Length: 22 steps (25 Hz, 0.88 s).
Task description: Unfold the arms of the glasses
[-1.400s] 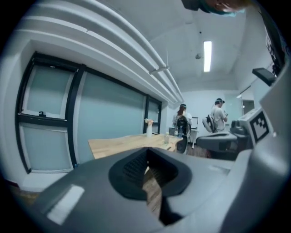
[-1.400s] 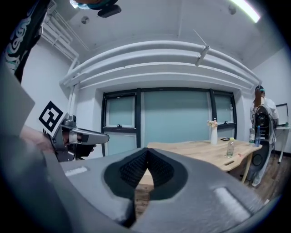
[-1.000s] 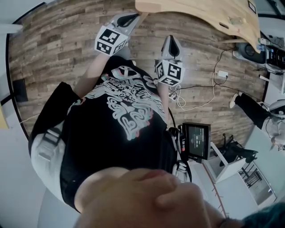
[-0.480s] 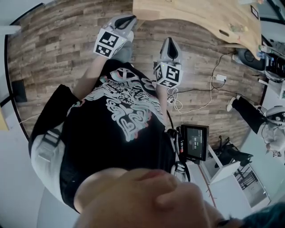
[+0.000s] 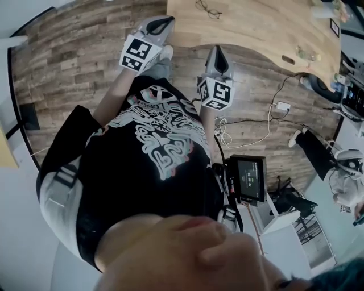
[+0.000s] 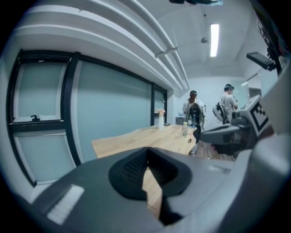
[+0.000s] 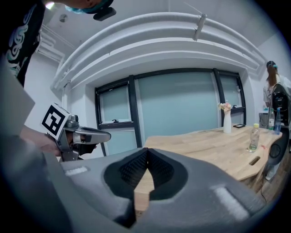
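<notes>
A pair of thin dark-framed glasses (image 5: 208, 9) lies on the wooden table (image 5: 261, 28) at the top of the head view; it is too small to tell how its arms stand. My left gripper (image 5: 163, 24) is held up at the table's near edge, jaws shut with nothing in them. My right gripper (image 5: 219, 55) hangs over the plank floor just short of the table, also shut and empty. In the left gripper view, the left gripper (image 6: 146, 154) points across the tabletop (image 6: 136, 141). The right gripper (image 7: 146, 155) faces the table (image 7: 213, 148) too.
A small monitor (image 5: 250, 179) hangs at the person's right hip. Cables (image 5: 250, 136) and a white adapter (image 5: 282, 106) lie on the floor. A vase (image 7: 227, 120) and a bottle (image 7: 253, 137) stand on the table. Other people stand at the far right.
The table has drawn nearer in the head view and the glasses have come into sight at its top. Both grippers stay shut and keep their places before the body.
</notes>
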Available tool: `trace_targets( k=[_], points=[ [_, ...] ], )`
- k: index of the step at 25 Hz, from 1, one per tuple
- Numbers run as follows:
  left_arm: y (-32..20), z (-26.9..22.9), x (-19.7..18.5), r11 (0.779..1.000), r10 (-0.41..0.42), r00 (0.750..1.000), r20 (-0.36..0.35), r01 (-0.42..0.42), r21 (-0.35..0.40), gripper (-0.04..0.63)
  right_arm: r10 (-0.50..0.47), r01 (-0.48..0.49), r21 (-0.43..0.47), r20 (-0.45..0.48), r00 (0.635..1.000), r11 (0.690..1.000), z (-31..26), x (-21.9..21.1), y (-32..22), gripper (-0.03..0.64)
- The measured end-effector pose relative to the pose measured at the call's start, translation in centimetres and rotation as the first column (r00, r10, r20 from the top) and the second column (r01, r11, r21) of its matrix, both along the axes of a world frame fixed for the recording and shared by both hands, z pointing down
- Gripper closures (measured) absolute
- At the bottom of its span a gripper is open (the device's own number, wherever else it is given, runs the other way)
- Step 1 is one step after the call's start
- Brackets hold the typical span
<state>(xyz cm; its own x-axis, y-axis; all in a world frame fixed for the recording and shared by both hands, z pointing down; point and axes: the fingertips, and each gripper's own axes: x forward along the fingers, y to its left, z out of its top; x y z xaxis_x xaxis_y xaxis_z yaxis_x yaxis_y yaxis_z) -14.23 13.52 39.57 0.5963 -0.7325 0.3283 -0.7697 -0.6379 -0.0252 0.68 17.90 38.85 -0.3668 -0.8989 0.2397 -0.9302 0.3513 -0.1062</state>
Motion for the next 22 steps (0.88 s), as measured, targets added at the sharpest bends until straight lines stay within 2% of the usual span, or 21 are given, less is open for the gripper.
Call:
trace_targets(
  k=[6, 12, 16, 22],
  points=[
    [-7.1, 0.6, 0.4, 0.998, 0.061, 0.998, 0.005, -0.061, -0.016, 0.606, 0.046, -0.047, -0.032, -0.018, 0.999, 0.998, 0.7, 0.0, -6.2, 0.618],
    [-12.2, 2.1, 1.9, 0.988, 0.153, 0.988, 0.017, -0.152, -0.034, 0.606, 0.106, -0.110, -0.074, -0.060, 0.993, 0.991, 2.7, 1.0, -10.0, 0.618],
    [-14.0, 2.5, 2.2, 0.983, 0.182, 0.983, 0.010, -0.181, -0.038, 0.606, 0.112, -0.122, -0.080, -0.112, 0.987, 0.989, 3.2, 1.1, -11.7, 0.618],
    [-15.4, 4.5, 3.2, 0.976, 0.207, 0.978, 0.022, -0.205, -0.072, 0.606, 0.123, -0.134, -0.096, -0.111, 0.986, 0.986, 4.2, 1.9, -12.8, 0.617]
  ],
)
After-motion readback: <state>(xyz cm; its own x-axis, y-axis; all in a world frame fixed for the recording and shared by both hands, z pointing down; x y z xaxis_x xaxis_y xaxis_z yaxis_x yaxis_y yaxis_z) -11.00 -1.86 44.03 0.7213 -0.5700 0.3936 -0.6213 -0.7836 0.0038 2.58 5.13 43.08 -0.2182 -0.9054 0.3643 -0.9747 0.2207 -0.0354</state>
